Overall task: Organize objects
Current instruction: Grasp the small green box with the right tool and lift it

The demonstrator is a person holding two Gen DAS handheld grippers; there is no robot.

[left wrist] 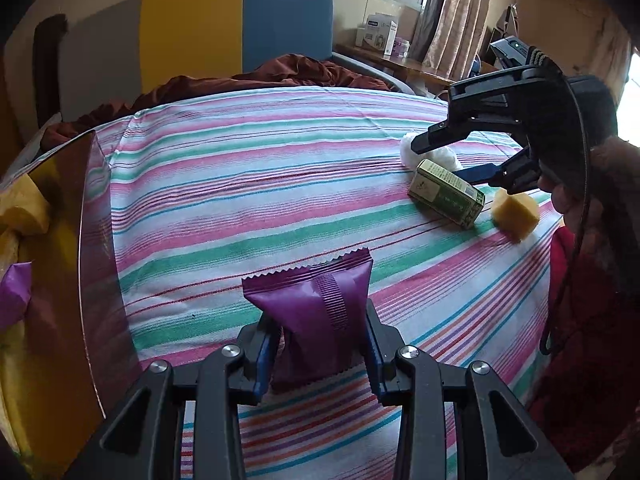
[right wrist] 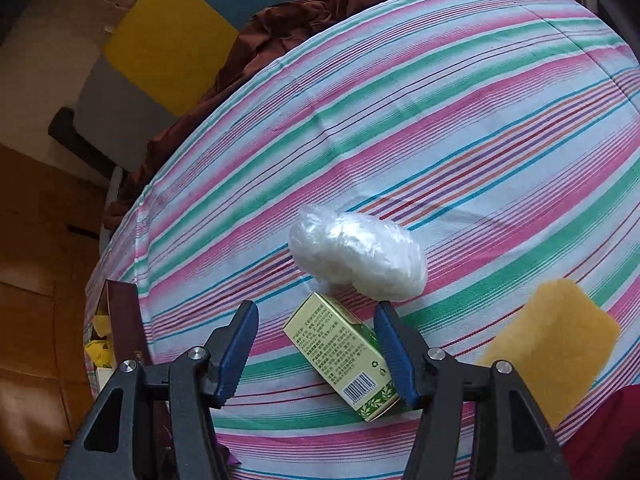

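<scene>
L gripper (left wrist: pixel 320 344) clamps the pouch (left wrist: pixel 316 312) above the sheet (left wrist: pixel 256 184) nr the box (left wrist: pixel 60 248); R gripper (right wrist: pixel 316 348) gapes over the carton (right wrist: pixel 344 356), w/ one pad (right wrist: pixel 394 354) touching—could nudge it into the bag (right wrist: pixel 356 254).

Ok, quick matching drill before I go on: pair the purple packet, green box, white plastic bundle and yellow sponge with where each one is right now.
Things:
1. purple packet
2. green box
3. white plastic bundle
4. yellow sponge

Places:
A. on the striped cloth, to the right of the right gripper's fingers, outside them
B. clamped in the left gripper
C. on the cloth just beyond the box
D. lying between the open fingers of the right gripper, not gripped

Pairs: 1-B, 2-D, 3-C, 4-A
</scene>
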